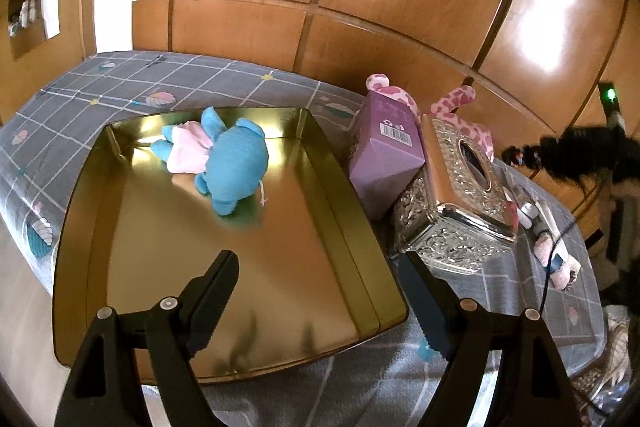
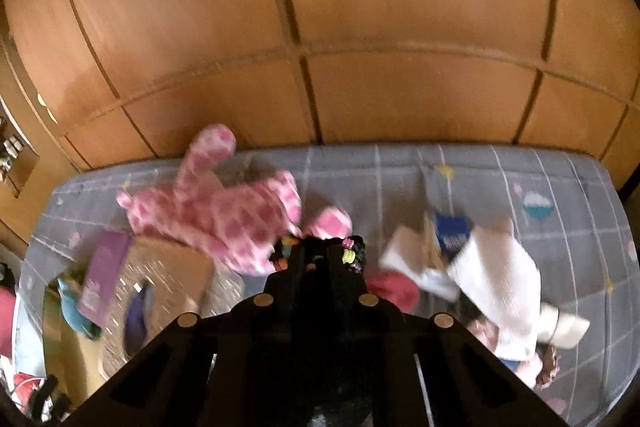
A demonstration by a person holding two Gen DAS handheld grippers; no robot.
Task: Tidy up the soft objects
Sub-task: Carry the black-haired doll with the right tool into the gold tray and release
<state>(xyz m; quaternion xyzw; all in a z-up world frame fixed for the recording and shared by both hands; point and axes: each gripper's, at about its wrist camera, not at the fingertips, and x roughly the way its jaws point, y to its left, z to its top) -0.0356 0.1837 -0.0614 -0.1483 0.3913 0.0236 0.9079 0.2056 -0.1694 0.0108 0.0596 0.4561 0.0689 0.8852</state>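
A blue plush elephant (image 1: 232, 159) in a pink dress lies at the far end of a gold tin tray (image 1: 340, 179). My left gripper (image 1: 316, 263) hangs open over the tray's near end, with nothing between its fingers. A pink spotted plush (image 1: 460, 107) (image 2: 224, 211) lies behind the boxes by the wardrobe. My right gripper (image 2: 316, 251) is closed on a black fuzzy item (image 2: 356, 247) with coloured beads, held above the bed. The same black fuzzy item (image 1: 580, 147) shows in the air at the right of the left wrist view.
A purple box (image 1: 384, 151) and a silver tissue box (image 1: 460, 195) stand right of the tray on the grey checked bedspread (image 1: 160, 83). White cloth (image 2: 500, 279), a blue card (image 2: 452, 231) and a red thing (image 2: 392, 291) lie on the bed. Wooden wardrobe doors (image 2: 320, 27) rise behind.
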